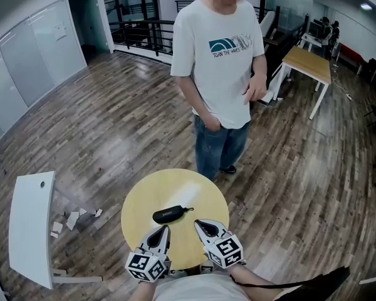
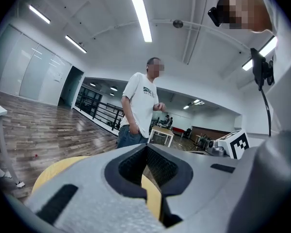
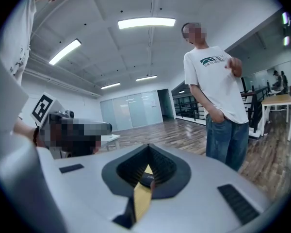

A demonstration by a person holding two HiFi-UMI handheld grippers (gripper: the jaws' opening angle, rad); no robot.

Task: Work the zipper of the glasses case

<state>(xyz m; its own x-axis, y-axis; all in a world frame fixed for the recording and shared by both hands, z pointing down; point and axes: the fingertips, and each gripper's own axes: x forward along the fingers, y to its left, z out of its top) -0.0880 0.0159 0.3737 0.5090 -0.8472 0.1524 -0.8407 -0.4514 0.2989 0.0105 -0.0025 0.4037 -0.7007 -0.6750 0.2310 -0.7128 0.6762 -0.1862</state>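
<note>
The black glasses case (image 1: 172,214) is laid near the middle of the round yellow counter (image 1: 141,196), apart from both tools. The left hand-held gripper (image 1: 165,230) is held over the counter's near side, just short of the case, with its jaws brought together and nothing clamped between them. The right hand-held gripper (image 1: 198,223) is held beside it near the case's right end, its jaws also closed and empty. A person (image 1: 219,55) in a white T-shirt is seen standing beyond the counter on the wooden floor (image 1: 113,124).
</note>
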